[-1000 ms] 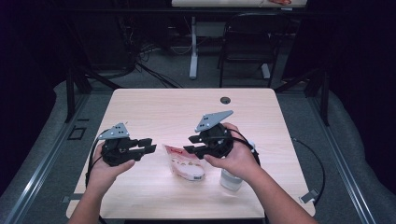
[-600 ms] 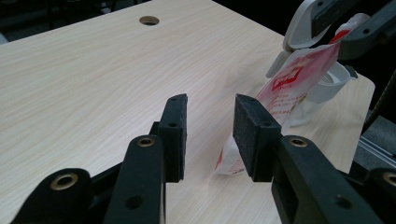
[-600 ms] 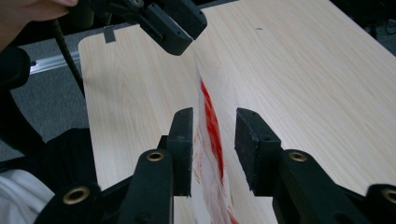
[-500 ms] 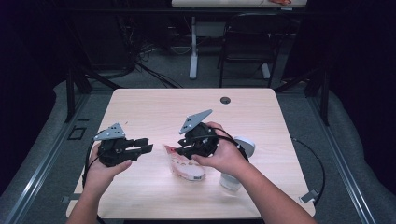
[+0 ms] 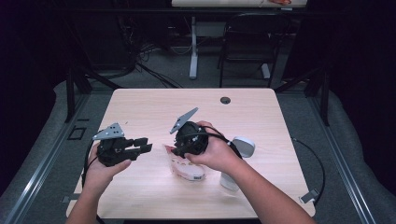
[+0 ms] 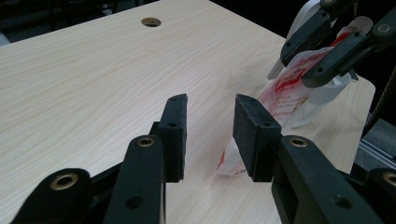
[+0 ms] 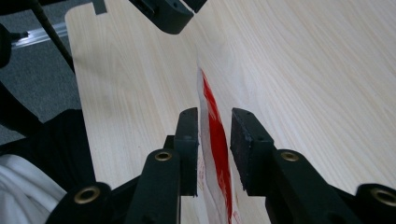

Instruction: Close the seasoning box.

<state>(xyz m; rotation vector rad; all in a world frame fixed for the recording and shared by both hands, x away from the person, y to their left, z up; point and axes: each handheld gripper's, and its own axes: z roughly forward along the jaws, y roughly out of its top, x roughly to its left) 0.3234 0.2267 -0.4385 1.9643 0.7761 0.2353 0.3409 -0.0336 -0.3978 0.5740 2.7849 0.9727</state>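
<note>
The right gripper [image 5: 173,150] sits over the middle of the table, its grey three-cornered plate tipped up and back, held from the right by a hand [image 5: 215,153] whose forearm runs in from the lower right corner of the high view. In the right gripper view its two jaws stand around the upper edge of a clear plastic packet [image 7: 215,140] with red print: the left pad lies against the film, while a narrow gap shows beside the right pad, so the jaws are nearly but not fully pressed together on it. In the high view the packet [image 5: 186,168] lies under and just in front of that gripper, near the table's front half. Behind the right wrist a white plastic bottle [image 5: 232,176] stands with its lid [image 5: 244,146] flipped open.

The left gripper [image 5: 140,147] hovers just to the left of the packet, level, pointing toward the right gripper, held by the left hand [image 5: 102,170] coming from the lower left. Its jaws are spread with nothing between them; in the left gripper view the packet [image 6: 285,88] shows past its right pad, with the right gripper's jaws at its top.

The table [image 5: 154,107] is pale wood grain with a round cable hole [image 5: 225,100] near its far edge. Beyond it the room is dim: grey floor, loose cables, a dark chair [image 5: 245,46] and a white desk leg [image 5: 193,46].
</note>
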